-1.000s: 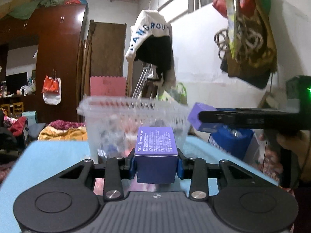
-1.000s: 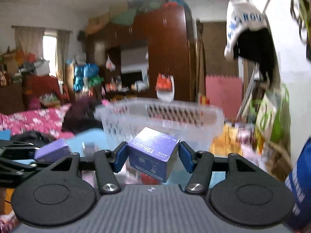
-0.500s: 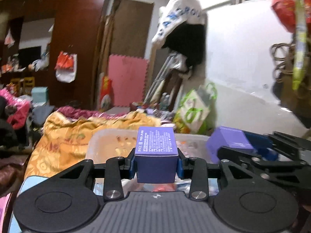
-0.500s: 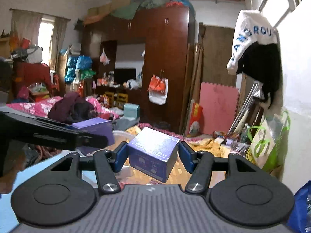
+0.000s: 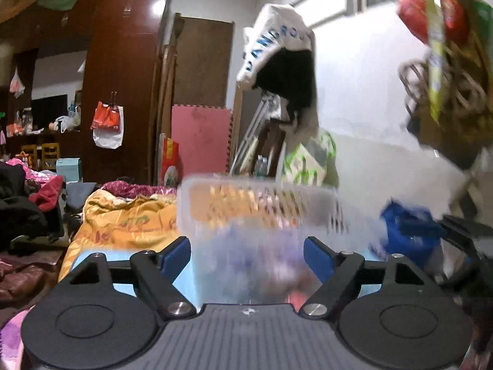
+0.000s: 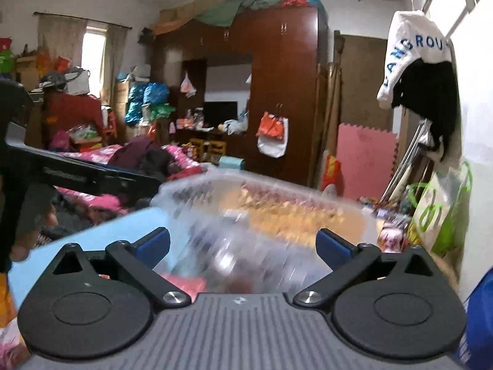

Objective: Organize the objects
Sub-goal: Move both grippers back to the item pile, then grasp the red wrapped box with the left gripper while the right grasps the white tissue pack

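The purple boxes are gone from both sets of tongs: a half second ago each pair clamped one above the basket, and now the jaws have just been opening and nothing sits between them. I judge both boxes dropped into the clear plastic basket (image 5: pixel 262 212), which stands on the light blue table (image 6: pixel 101 234) directly ahead of me. A purplish smear shows through its near wall in the left view, probably one of the boxes, though the blur keeps me from saying which way it lies.

The left tongs (image 5: pixel 246 256) stand wide apart, blue pads on either side of the basket's near wall and clear of it. The right tongs (image 6: pixel 243 243) are spread wider still, also empty, in front of the basket.

The basket's contents read only as mixed pink, red and pale shapes; I cannot sort them.

On that reading, this pair is organized, and I am free to look for more loose objects.

Farther off lie a yellow quilt (image 5: pixel 123 215) left of the basket and a blue bag (image 5: pixel 403 234) to its right.
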The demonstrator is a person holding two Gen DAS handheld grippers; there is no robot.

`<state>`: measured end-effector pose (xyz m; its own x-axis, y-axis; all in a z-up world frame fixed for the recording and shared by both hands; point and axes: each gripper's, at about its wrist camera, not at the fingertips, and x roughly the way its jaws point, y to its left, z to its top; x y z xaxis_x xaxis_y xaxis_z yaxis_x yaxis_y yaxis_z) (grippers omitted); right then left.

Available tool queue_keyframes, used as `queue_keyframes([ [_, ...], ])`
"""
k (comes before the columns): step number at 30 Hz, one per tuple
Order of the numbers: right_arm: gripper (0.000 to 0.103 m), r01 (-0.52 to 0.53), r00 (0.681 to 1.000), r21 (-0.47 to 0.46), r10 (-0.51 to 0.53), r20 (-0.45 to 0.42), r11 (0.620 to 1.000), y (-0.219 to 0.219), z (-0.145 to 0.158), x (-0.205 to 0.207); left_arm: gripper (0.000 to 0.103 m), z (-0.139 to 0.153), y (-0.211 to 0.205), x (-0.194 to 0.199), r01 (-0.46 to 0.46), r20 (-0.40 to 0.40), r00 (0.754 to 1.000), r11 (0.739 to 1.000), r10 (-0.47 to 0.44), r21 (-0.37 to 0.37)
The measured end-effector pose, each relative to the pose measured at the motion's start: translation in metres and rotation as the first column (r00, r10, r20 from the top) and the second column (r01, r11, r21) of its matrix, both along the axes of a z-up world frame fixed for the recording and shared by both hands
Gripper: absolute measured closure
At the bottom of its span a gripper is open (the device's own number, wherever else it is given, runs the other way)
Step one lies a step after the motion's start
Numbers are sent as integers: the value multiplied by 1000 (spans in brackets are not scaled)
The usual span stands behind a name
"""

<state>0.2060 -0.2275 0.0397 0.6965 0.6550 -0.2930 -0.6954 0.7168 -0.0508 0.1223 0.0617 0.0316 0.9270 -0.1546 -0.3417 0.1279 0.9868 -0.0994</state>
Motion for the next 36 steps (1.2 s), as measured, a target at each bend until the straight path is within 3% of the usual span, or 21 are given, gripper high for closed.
queue_keyframes([
  [4,0,-39,995,-6,39,-96,999,8,-34,6,19,-37,2,-31,18,-32,999,1000,-17,26],
  [7,0,-61,989,18,63,-136,998,16,-44,13,19,-57,4,-34,17,-74,997,998,-12,55],
  [11,0,-65,988,15,66,-137,998,26,-43,17,19,-69,10,-23,17,-140,990,995,-3,101],
  [16,0,-66,985,-16,63,-160,998,38,-53,13,19,-75,15,-8,36,-186,982,997,-24,64],
  [19,10,-81,978,-13,77,-195,997,40,-57,15,19,-82,12,2,41,-222,975,995,-21,86],
  [23,22,-89,974,-9,85,-211,996,37,-60,15,19,-86,14,1,55,-252,967,997,-41,48],
  [27,46,-106,968,-16,100,-228,994,34,-62,13,19,-88,13,5,56,-272,962,997,-39,54],
  [29,46,-98,973,-15,93,-209,995,33,-61,9,20,-88,10,6,58,-274,961,996,-37,69],
  [31,47,-90,979,-15,85,-186,996,29,-59,5,34,-86,9,4,51,-261,965,995,-28,82],
  [36,47,-57,989,23,60,-138,998,4,-58,-9,37,-82,12,-6,26,-189,982,997,-12,70],
])
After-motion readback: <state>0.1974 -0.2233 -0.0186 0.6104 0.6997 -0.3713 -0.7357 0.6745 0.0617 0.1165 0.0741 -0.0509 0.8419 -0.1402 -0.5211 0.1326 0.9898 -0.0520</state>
